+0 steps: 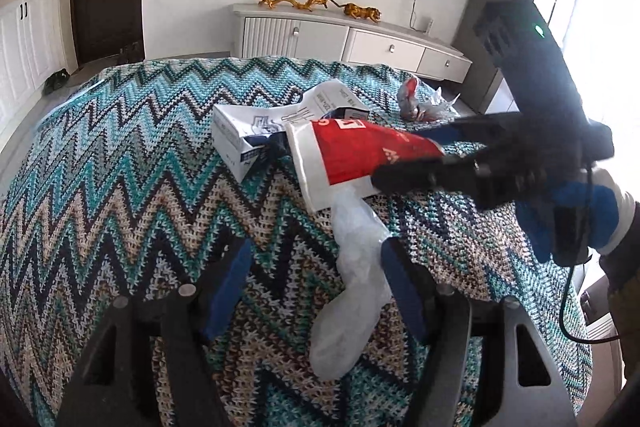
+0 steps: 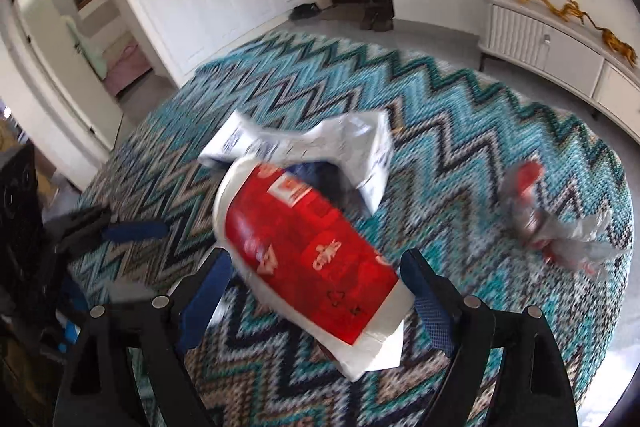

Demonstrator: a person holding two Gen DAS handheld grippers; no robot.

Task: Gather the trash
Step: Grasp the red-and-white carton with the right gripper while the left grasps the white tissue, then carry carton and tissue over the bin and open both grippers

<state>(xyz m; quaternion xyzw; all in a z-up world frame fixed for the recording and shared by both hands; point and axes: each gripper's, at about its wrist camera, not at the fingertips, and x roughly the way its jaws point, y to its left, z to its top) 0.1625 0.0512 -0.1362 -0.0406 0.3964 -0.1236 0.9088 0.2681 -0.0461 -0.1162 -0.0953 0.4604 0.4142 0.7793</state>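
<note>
Zigzag-knit cloth (image 1: 120, 187) in teal, navy and beige covered the table. On it, the left gripper (image 1: 316, 291) stood with fingers spread wide, a clear plastic bag (image 1: 352, 267) lying between them, touching the right pad. Just beyond, the right gripper (image 2: 316, 291) also stood spread, straddling a red-and-white pouch (image 2: 304, 259) (its far end over a crushed white carton (image 1: 248, 131)). Crumpled silver-red wrappers (image 2: 556, 223) lay well apart, toward the table's far right edge.
</note>
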